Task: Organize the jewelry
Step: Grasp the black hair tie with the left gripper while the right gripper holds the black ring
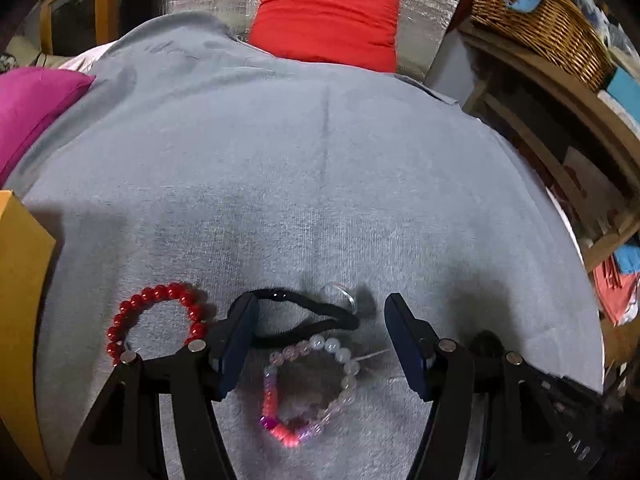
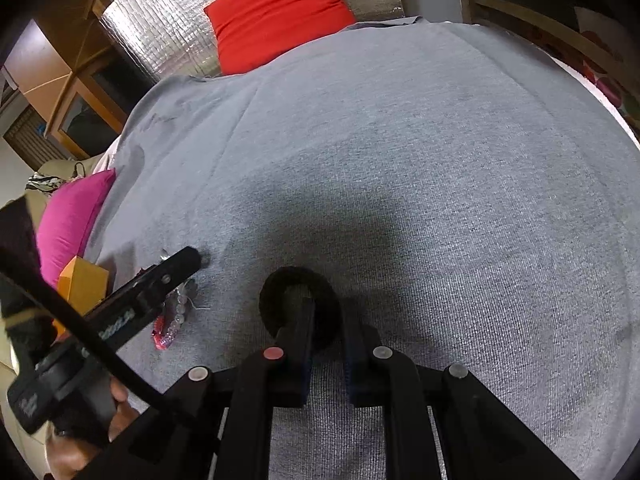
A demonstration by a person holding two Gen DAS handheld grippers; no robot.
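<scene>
In the left wrist view my left gripper (image 1: 320,316) is open just above the grey cloth (image 1: 320,184). Between its fingers lie a pink and white bead bracelet (image 1: 310,390) and a thin black hair band (image 1: 308,320) with a clear ring (image 1: 340,294) beside it. A red bead bracelet (image 1: 156,322) lies left of the left finger. In the right wrist view my right gripper (image 2: 326,320) is shut on a thick black hair tie (image 2: 298,306) resting on the cloth (image 2: 440,180). The left gripper (image 2: 176,268) shows at left over the pink bracelet (image 2: 170,322).
An orange box (image 1: 20,312) stands at the cloth's left edge, also in the right wrist view (image 2: 82,282). A magenta pillow (image 1: 32,108) lies at far left, a red cushion (image 1: 326,20) at the back. A wicker basket (image 1: 540,24) sits on wooden shelves at right.
</scene>
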